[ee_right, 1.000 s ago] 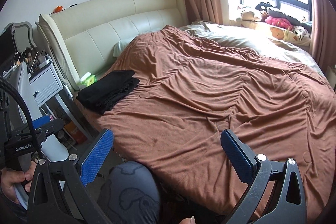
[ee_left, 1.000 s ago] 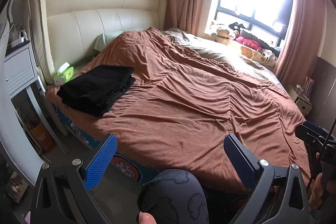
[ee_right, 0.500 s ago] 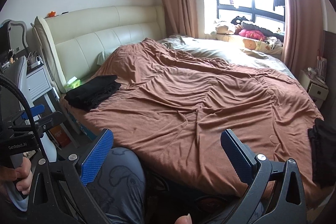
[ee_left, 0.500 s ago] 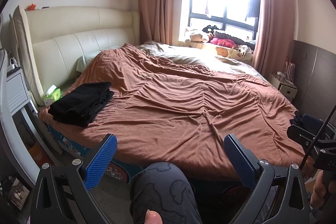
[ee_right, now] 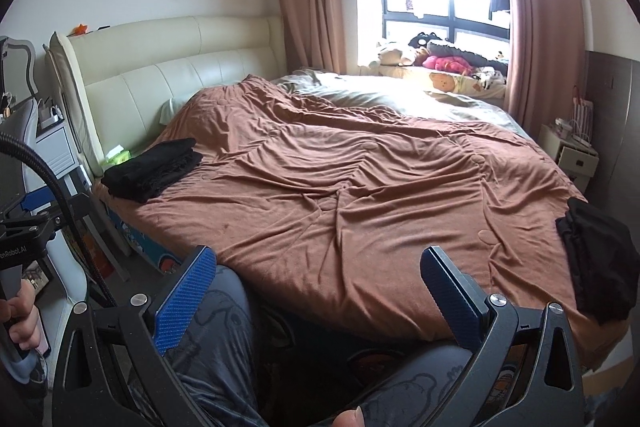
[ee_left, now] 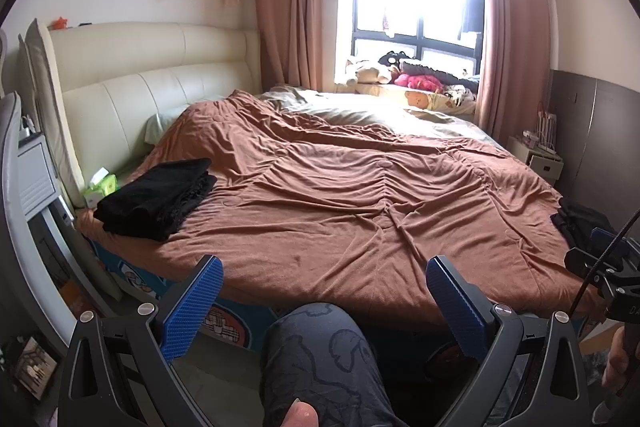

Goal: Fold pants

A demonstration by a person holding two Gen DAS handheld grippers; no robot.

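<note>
The brown duvet is spread over pretty much the whole bed. 2 dark piles are seen on it: a folded stack at the far left by the headboard, and a crumpled pair of black pants draped over the near right edge, long axis running roughly near to far. Both grippers are held spread wide with nothing pinched, the left gripper and right gripper alike. The pants are probably reached easiest by the right one, since they're lying just off to its right.
</note>
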